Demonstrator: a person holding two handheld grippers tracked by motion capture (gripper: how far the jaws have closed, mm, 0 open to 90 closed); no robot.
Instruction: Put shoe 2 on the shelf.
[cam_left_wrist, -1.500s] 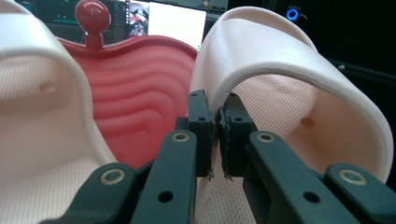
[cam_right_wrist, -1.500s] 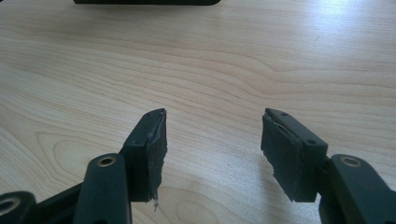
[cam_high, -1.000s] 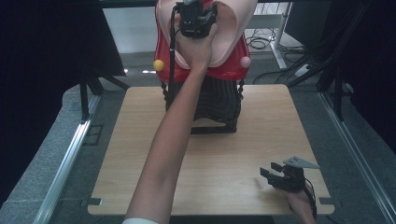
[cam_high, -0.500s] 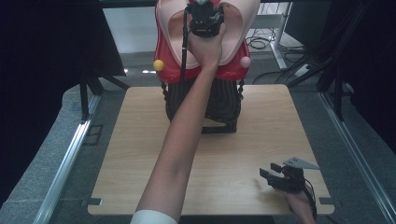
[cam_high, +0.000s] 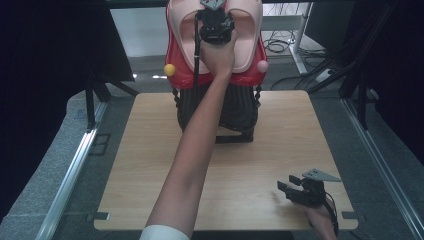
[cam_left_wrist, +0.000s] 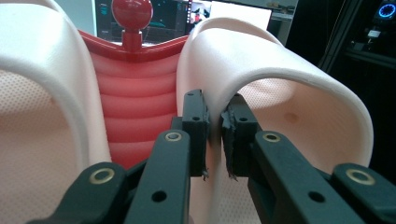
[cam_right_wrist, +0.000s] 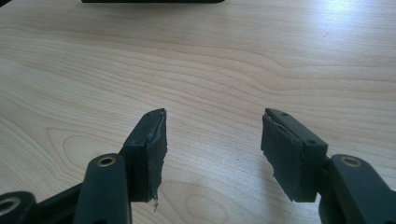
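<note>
No text, label, brand, number or sign can be read anywhere. Beyond the jaws in the left gripper view, a lit computer screen (cam_left_wrist: 163, 21) stands behind the red ball-topped rack, but whatever it displays is too small and blurred to make out. To the right of those jaws, a glowing blue ring (cam_left_wrist: 386, 9) on dark equipment carries no legible mark. The pale pink foam slippers (cam_left_wrist: 261, 93), one of them between those jaws, bear no print, and the light wooden worktop (cam_right_wrist: 196, 60) ahead of the right gripper's jaws shows bare grain alone.
</note>
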